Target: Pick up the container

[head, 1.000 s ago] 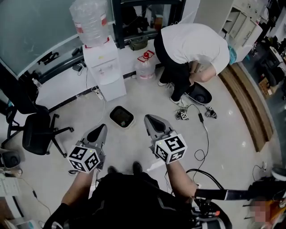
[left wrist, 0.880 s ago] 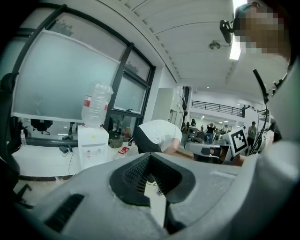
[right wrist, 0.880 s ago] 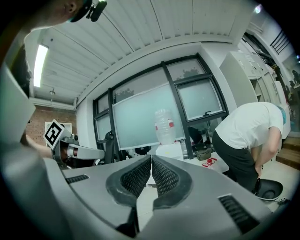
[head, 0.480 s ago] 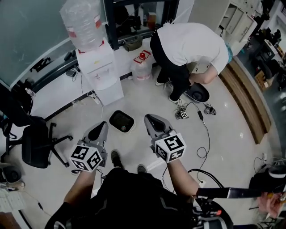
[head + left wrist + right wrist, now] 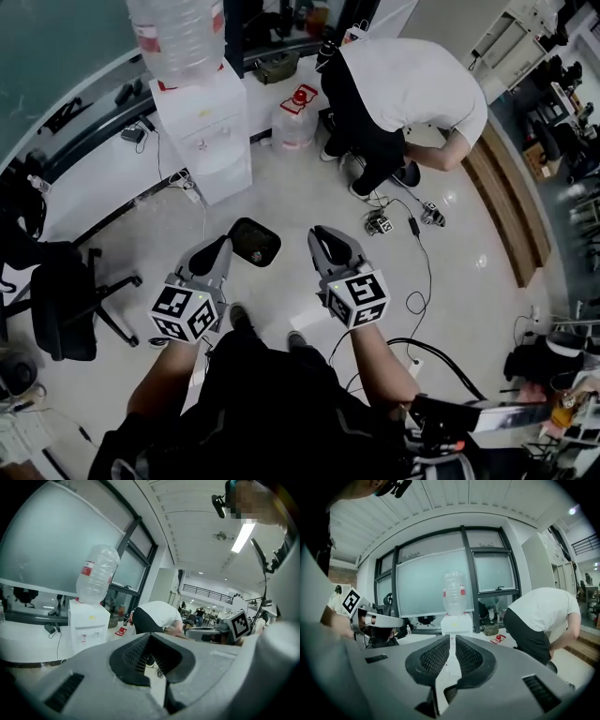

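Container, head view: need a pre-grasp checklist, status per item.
1. Container in sight: ok. It is on the floor just ahead of the left gripper and shows in the head view only.
2. Jaws open for the grasp: not ok. The left gripper and right gripper are both shut, with nothing between the jaws.
3. Bystander out of the way: ok. The person is bent over well beyond the container.
4. Cable off the container: ok. It lies to the container's right, apart from it.
5. Container contents: cannot tell.
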Demonstrator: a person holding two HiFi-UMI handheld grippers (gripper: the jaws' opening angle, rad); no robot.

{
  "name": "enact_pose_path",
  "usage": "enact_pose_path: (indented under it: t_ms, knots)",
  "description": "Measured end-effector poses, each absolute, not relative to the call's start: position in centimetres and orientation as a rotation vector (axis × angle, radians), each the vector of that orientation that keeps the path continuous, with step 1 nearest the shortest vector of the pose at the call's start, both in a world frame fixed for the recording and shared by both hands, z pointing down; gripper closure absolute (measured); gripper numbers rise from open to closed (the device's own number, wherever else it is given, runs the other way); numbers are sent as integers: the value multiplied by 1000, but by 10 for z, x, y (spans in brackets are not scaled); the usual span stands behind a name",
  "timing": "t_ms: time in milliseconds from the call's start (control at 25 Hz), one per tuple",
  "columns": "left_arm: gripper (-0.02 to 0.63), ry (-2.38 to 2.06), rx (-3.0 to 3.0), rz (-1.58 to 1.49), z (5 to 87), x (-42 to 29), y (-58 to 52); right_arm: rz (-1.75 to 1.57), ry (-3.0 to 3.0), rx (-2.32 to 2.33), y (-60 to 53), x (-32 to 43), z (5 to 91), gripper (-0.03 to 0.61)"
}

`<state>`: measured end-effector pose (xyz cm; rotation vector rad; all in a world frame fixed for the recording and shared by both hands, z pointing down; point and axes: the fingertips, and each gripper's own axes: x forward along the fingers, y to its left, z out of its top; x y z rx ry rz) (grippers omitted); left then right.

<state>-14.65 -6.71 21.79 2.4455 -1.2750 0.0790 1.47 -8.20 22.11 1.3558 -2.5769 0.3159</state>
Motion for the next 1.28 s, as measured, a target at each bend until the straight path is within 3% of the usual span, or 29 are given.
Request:
enact_pose_path:
  t_ms: [480, 720, 1200, 1280]
  knots:
    - [604, -1163, 2440, 169, 288, -166, -121, 450, -2463, 1406, -119, 2, 307, 569]
    - [604, -1152, 2474, 368, 352, -132, -128, 557, -2382, 1363, -135, 36, 396, 568]
    - [604, -1195, 2278, 395, 526, -91, -162, 993, -2229, 1448, -151, 93, 616, 563]
    - [604, -1184, 2263, 405, 555, -84, -165, 1031, -2211, 1429, -150, 96, 647, 516]
